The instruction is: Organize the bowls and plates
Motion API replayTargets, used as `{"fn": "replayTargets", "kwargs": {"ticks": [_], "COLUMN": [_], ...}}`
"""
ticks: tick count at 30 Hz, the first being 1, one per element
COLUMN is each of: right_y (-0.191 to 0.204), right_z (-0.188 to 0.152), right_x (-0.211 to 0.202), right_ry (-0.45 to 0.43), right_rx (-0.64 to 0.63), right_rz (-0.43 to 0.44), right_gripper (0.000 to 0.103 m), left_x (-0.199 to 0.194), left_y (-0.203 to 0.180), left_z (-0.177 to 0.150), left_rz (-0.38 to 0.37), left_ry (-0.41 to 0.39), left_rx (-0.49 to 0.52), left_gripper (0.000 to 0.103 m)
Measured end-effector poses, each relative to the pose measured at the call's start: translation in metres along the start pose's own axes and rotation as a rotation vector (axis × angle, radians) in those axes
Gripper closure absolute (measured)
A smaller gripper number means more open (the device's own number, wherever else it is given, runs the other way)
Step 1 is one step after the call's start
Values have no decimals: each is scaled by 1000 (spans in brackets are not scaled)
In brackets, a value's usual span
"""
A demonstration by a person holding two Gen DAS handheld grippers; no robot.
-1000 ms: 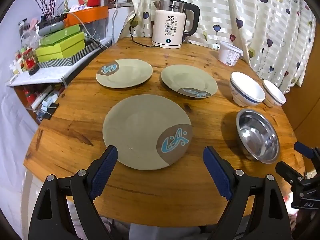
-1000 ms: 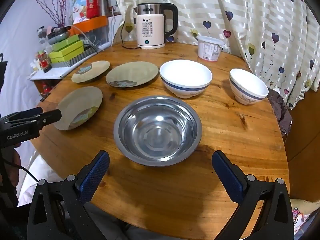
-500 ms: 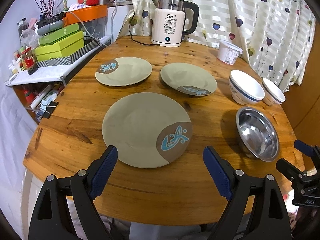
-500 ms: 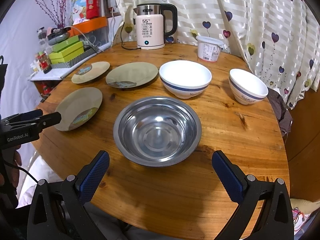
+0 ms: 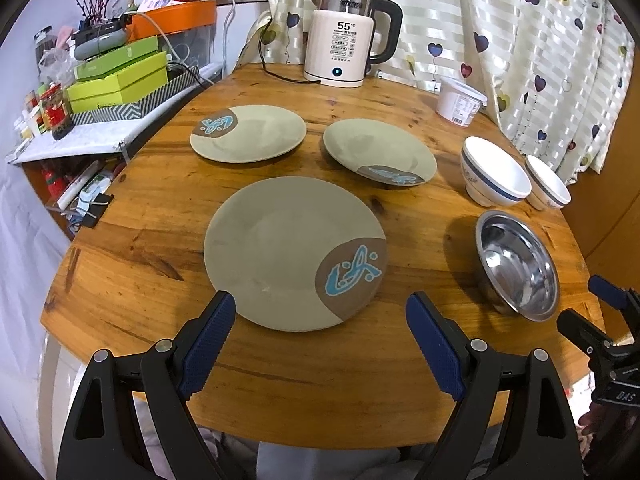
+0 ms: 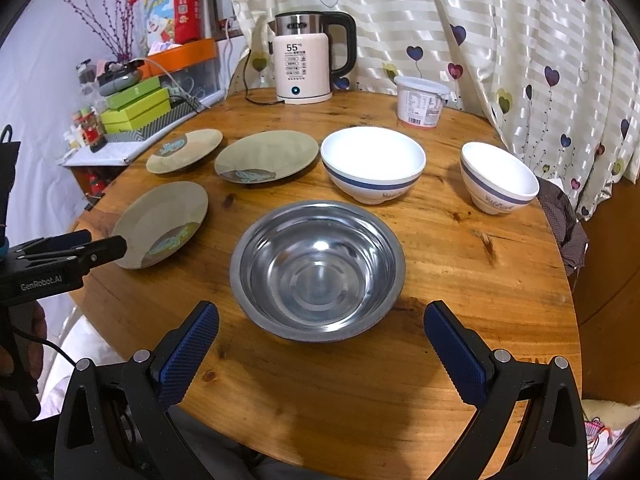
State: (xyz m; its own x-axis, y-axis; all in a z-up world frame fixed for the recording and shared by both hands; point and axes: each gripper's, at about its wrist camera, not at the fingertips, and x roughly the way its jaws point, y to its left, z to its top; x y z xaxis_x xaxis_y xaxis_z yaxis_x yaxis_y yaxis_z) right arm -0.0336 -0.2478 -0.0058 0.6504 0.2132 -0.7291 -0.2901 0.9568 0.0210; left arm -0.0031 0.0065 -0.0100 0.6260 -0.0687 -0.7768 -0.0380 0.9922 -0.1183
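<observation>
Left wrist view. A round wooden table (image 5: 400, 92) stands before a striped curtain (image 5: 520, 32) printed with hearts; a white kettle (image 5: 344, 52) reading 55 and a lidded white tub (image 5: 460, 98) sit at its far edge. Three olive plates lie apart from one another: the near plate (image 5: 280, 252) just ahead of your left gripper (image 5: 320, 320), the far left plate (image 5: 248, 134), and the far middle plate (image 5: 378, 152). To the right stand the large white bowl (image 5: 494, 172), the small white bowl (image 5: 548, 184) just beside it, and the steel bowl (image 5: 520, 264) nearer you. Your left jaws are spread wide and hold nothing.

Right wrist view. The same table (image 6: 480, 272) fills the frame. The steel bowl (image 6: 318, 268) sits upright directly ahead of your right gripper (image 6: 320, 330), whose jaws are spread wide and empty. Beyond it stand the large white bowl (image 6: 372, 164) and, well to its right, the small white bowl (image 6: 498, 178). The near plate (image 6: 162, 224), far middle plate (image 6: 266, 156) and far left plate (image 6: 184, 150) lie at left. Your left gripper (image 6: 100, 246) enters from the left edge, beside the near plate.
</observation>
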Motion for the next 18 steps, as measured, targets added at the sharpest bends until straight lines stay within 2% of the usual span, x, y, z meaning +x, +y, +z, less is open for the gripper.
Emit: {"fn": "replayTargets", "kwargs": {"ticks": [18], "right_y": [5], "right_z": [3], "right_x": [0], "right_ry": [1], "right_rx": [-13], "right_rz": [43], "right_gripper": [0], "left_x": [-1], "left_y": [1], "left_z": [3], "left_rz": [-12], "left_ry": [-10], "left_rx": [-3], "left_gripper": [16]}}
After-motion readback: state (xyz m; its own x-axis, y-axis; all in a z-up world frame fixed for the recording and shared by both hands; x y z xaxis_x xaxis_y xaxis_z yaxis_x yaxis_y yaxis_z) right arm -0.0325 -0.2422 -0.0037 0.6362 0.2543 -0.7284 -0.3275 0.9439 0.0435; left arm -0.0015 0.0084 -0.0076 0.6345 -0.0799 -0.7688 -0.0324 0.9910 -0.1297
